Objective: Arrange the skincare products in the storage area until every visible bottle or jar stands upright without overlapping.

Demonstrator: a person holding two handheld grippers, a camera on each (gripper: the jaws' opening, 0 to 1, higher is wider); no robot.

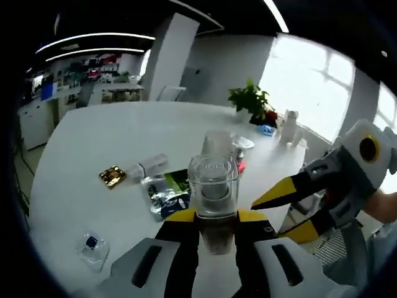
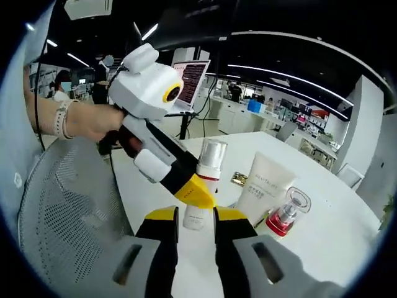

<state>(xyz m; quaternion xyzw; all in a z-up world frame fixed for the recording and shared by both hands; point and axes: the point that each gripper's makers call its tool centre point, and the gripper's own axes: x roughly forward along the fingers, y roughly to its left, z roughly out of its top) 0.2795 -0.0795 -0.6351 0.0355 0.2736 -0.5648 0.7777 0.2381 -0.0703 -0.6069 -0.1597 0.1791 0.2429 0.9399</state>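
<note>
Bottle [image 1: 213, 186] clamped in left claw [image 1: 213, 231] | right claw [image 2: 196, 231] narrow, empty | table [image 1: 93, 143]: one tube [image 2: 265, 186]

A wide white table [image 1: 93, 143] stands in an open office. Bright windows [image 1: 310, 81] run along one side, with a potted plant [image 1: 250, 99] at the table's far edge before them. A white column [image 1: 170, 56] rises behind. Long light strips [image 2: 291, 43] cross the dark ceiling. Shelves and desks [image 2: 248, 112] line the far wall. A grey mesh chair [image 2: 68, 205] sits beside the table.
</note>
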